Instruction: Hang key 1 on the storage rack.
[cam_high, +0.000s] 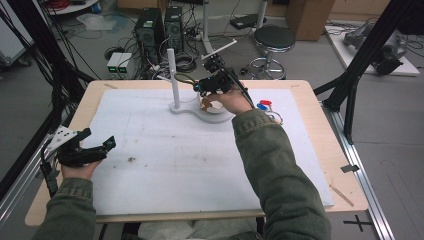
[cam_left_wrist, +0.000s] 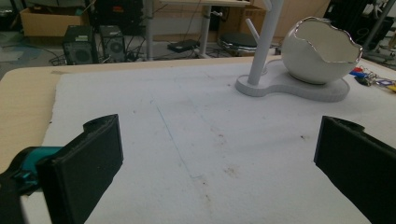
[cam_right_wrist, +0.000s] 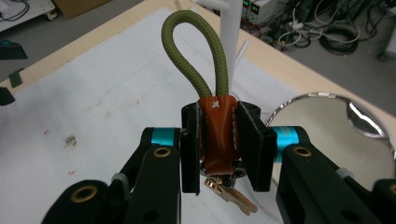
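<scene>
My right gripper (cam_right_wrist: 218, 140) is shut on the brown leather sleeve (cam_right_wrist: 217, 125) of a key fob. Its olive rope loop (cam_right_wrist: 190, 44) stands up beyond the jaws, and brass keys (cam_right_wrist: 232, 192) hang below them. The loop is close beside the white peg stand (cam_right_wrist: 230, 51), whether touching I cannot tell. In the high view the right gripper (cam_high: 202, 88) hovers above the stand's base, next to the pole (cam_high: 172, 75). My left gripper (cam_high: 97, 142) rests at the table's left edge, and the left gripper (cam_left_wrist: 217, 140) is open with nothing between its jaws.
A white egg-shaped bowl (cam_left_wrist: 322, 51) with a silver rim sits on the stand's flat base (cam_left_wrist: 289, 87). More keys with red and blue tags (cam_high: 263, 105) lie right of it. A white foam mat (cam_high: 165, 150) covers the wooden table. A stool and computers stand behind.
</scene>
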